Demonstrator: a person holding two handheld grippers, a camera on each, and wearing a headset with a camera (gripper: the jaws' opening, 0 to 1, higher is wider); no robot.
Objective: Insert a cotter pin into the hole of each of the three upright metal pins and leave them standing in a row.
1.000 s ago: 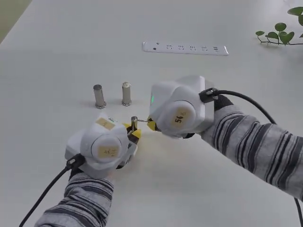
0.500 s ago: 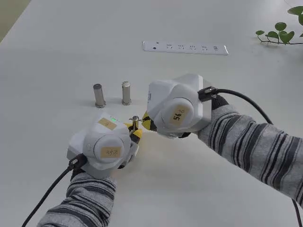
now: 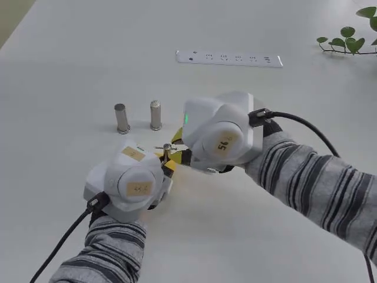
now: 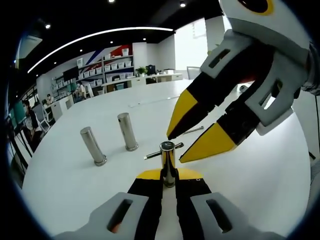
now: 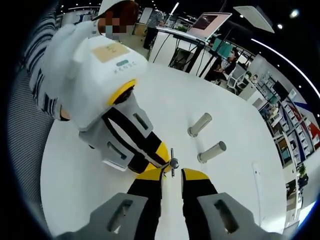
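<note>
White surface (image 3: 70, 71) spreads wide and mostly bare under the work. The left gripper (image 4: 168, 176) has its fingers clamped on the lower shaft of one metal pin (image 4: 167, 161), held upright. A second ago the right gripper (image 4: 176, 149) stood off to the right of that pin, bringing the cotter pin (image 4: 152, 155) toward its hole. Now the right gripper has closed in and the cotter pin runs through the hole, poking out on both sides. Its fingers stand narrowly parted about the cotter pin's near end, not pinching it. I judge this insertion done, bar setting the pin down. Behind and left of it, well apart, two other metal pins (image 3: 121, 118) (image 3: 155, 115) stand side by side, seemingly without cotter pins. Far beyond it lie a power strip (image 3: 228, 58) and a plant (image 3: 347, 41).
</note>
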